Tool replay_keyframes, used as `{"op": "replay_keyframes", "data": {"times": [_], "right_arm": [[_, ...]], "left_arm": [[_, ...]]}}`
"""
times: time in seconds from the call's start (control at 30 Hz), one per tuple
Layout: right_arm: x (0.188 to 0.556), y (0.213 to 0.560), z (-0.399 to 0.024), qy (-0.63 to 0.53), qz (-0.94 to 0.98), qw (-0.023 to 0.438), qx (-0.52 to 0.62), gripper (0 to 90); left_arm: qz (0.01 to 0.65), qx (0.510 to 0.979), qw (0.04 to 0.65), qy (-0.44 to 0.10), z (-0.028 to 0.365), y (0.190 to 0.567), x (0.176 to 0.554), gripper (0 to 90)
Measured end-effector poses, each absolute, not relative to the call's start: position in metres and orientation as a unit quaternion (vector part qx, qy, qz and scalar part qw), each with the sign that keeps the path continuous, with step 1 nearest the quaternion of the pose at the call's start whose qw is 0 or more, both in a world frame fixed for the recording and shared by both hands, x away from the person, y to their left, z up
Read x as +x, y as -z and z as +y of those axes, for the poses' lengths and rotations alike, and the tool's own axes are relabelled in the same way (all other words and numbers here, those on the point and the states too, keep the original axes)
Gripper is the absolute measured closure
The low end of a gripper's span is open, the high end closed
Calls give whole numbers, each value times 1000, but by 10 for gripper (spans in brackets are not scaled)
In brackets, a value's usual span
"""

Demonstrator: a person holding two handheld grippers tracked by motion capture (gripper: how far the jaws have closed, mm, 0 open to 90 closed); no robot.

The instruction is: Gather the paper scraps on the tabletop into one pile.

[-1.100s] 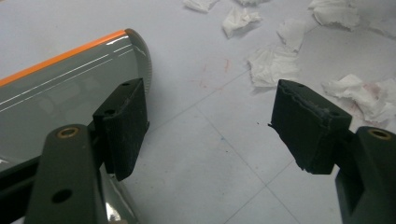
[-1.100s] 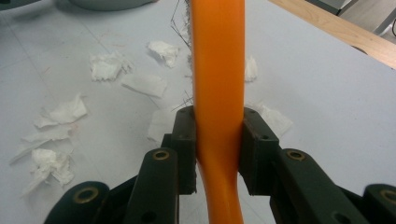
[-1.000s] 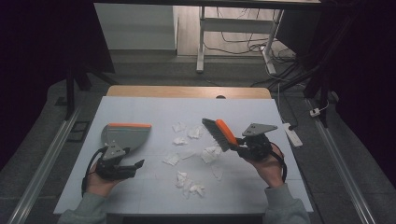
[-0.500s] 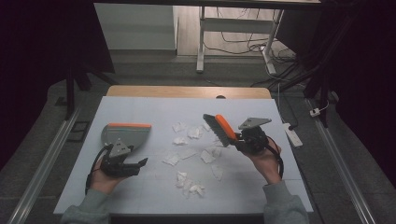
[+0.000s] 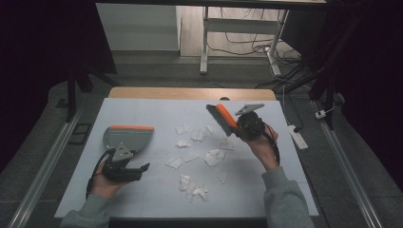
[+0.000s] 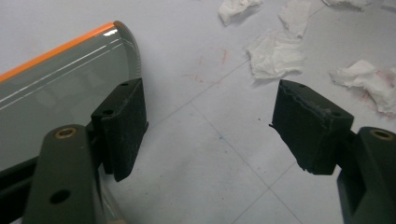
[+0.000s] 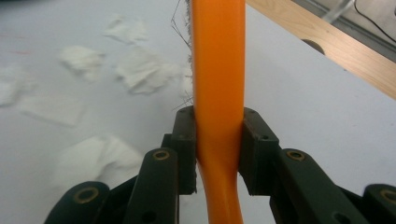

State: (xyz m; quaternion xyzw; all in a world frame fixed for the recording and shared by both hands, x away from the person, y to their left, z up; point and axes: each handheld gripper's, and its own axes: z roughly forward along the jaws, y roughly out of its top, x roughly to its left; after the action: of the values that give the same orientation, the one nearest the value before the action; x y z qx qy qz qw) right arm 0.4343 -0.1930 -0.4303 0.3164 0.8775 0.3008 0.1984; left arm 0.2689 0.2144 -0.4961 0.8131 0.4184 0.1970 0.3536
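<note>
Brush [image 5: 223, 118] tight in right claw [image 5: 236, 127]; left claw [image 5: 142, 167] wide beside dustpan [image 5: 127, 137].

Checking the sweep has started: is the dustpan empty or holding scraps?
Empty. The dustpan shows a bare grey tray in the high view, and the paper scraps lie on the table beside it.

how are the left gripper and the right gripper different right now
The left gripper has its jaws wide apart with nothing between them; the right gripper is clamped on the orange brush handle. In the high view the left gripper sits low beside the grey dustpan, while the right gripper holds the brush over the torn paper scraps. Both are black, two-jawed and hand-held over the white table.
</note>
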Motion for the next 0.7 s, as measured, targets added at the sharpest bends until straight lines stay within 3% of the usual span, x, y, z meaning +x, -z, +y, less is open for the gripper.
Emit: {"op": "replay_keyframes", "data": {"times": [0.37, 0.7], "right_arm": [[494, 440, -169, -187, 902, 190, 339, 697], [497, 443, -157, -134, 909, 204, 338, 697]], "left_arm": [[413, 815, 358, -194, 224, 497, 274, 267], [413, 815, 364, -181, 229, 502, 279, 258]]}}
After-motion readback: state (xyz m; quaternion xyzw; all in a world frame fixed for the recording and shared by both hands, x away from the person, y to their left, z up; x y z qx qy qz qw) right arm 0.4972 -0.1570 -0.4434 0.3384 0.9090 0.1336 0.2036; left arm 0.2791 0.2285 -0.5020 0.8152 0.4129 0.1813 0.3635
